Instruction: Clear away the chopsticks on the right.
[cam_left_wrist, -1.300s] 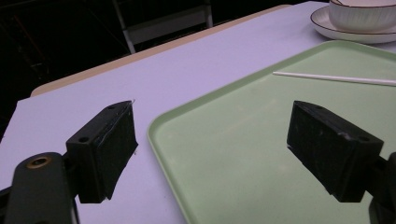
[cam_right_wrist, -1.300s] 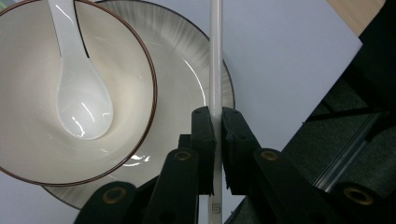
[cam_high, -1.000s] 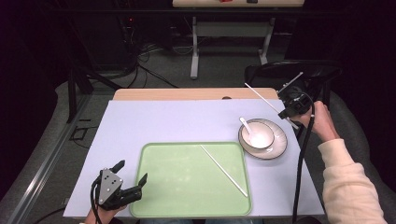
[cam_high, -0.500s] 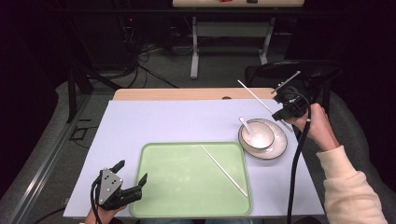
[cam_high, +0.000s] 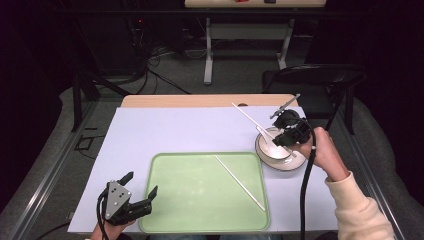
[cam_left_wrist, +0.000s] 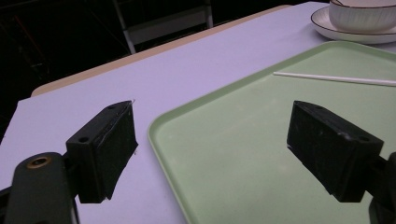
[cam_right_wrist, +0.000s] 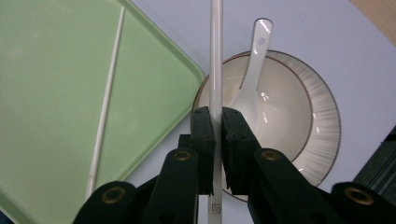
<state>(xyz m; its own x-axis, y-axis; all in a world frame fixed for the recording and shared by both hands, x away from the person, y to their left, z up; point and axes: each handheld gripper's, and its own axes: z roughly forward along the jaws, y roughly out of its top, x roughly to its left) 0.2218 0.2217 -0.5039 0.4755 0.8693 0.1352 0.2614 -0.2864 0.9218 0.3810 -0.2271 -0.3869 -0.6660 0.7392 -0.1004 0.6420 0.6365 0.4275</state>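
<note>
White and thin, a chopstick (cam_right_wrist: 215, 56) is clamped between the jaws of the right hand-held gripper (cam_right_wrist: 215, 135), which are pressed together on it near one end. In the right gripper view the stick runs straight up from the jaws, passing over the left rim of a bowl (cam_right_wrist: 299, 112). From the high view the right hand-held gripper (cam_high: 286, 131) hangs over the bowl (cam_high: 280, 150) at the right of the tabletop (cam_high: 165, 130), and the held chopstick (cam_high: 246, 116) slants up and to the left from it, clear of the surface.

The bowl sits on a saucer (cam_high: 292, 165) and holds a white spoon (cam_right_wrist: 254, 60), its handle leaning over the far rim.

A second chopstick (cam_high: 240, 182) lies diagonally on the green tray (cam_high: 175, 200), in its right half. The tray is just left of the saucer.

At the near left corner of the tray the left hand-held gripper (cam_high: 139, 192) has its jaws wide apart with nothing between them; in its own view the tray's edge (cam_left_wrist: 161, 140) runs below the gap.
</note>
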